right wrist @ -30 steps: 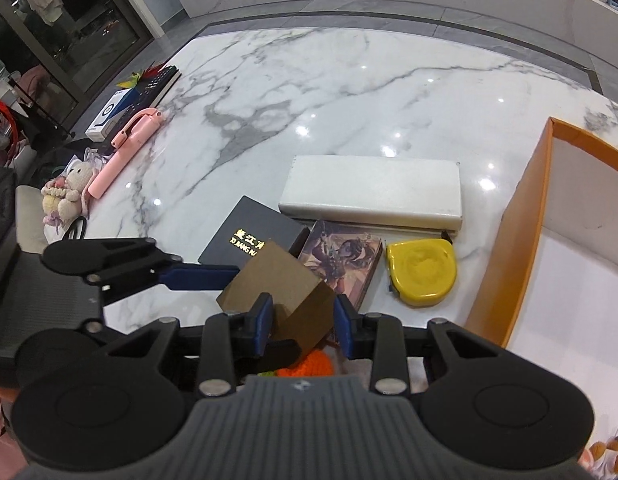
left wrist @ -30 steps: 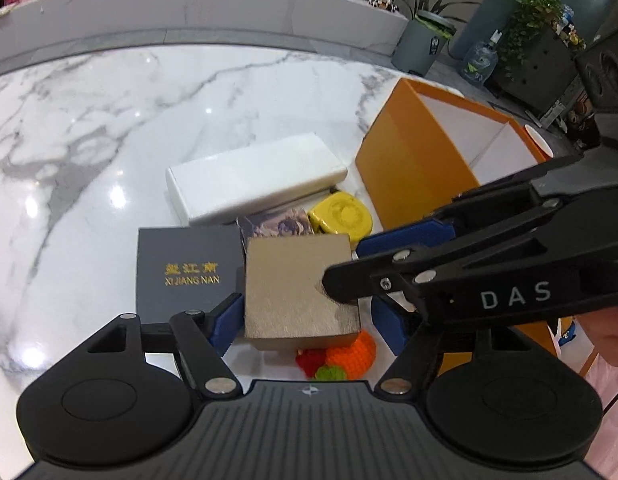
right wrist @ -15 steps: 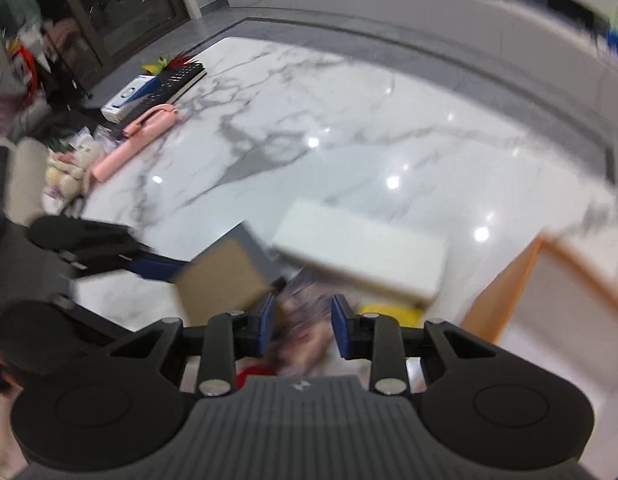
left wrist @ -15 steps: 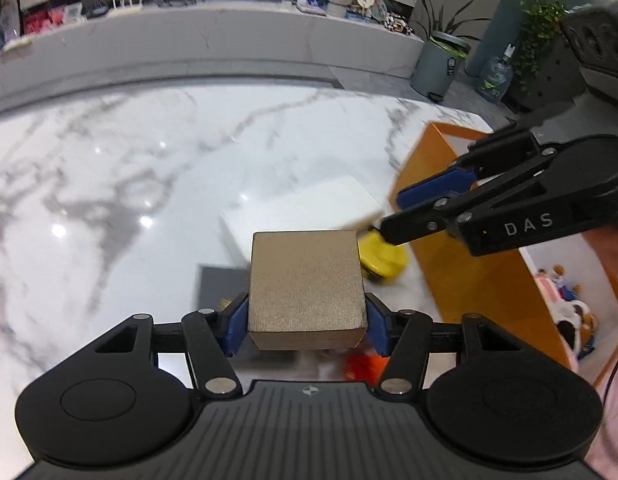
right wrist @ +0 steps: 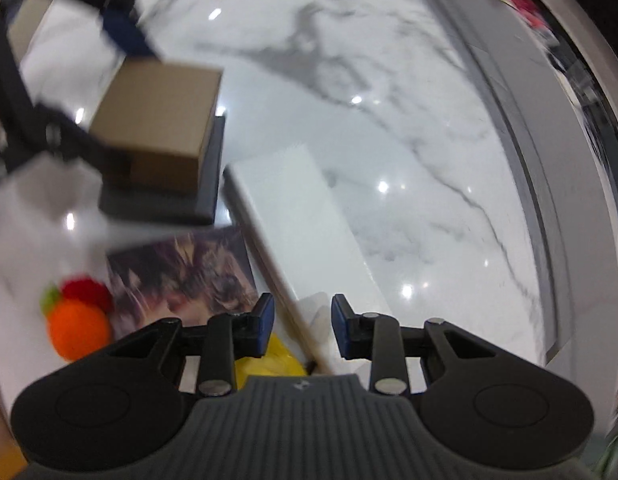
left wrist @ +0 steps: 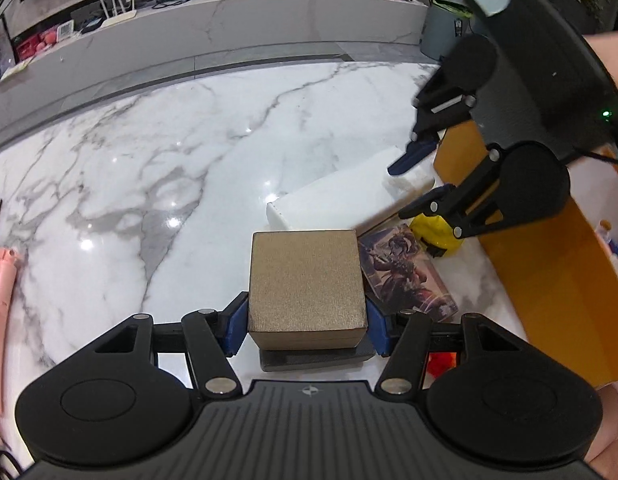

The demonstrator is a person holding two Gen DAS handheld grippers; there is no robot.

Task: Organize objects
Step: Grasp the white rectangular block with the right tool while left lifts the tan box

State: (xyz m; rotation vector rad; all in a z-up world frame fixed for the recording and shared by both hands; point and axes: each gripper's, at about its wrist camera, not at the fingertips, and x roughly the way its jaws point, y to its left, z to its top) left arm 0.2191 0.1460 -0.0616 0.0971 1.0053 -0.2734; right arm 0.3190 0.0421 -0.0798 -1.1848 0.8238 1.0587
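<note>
Gold box (left wrist: 307, 284) sits clamped between left gripper (left wrist: 307, 326) jaws.

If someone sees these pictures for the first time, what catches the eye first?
First the gold box, clamped in the left hand-held gripper just above a dark box. Next the right hand-held gripper, jaws open, straddling the edge of the long white box. Beside it on the marble table stands an orange bin.

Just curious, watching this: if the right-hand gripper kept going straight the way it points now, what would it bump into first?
Most likely the long white box. The right gripper points down with its open jaws straddling that box's near end; the yellow case sits just beside. Depth is hard to judge.
</note>
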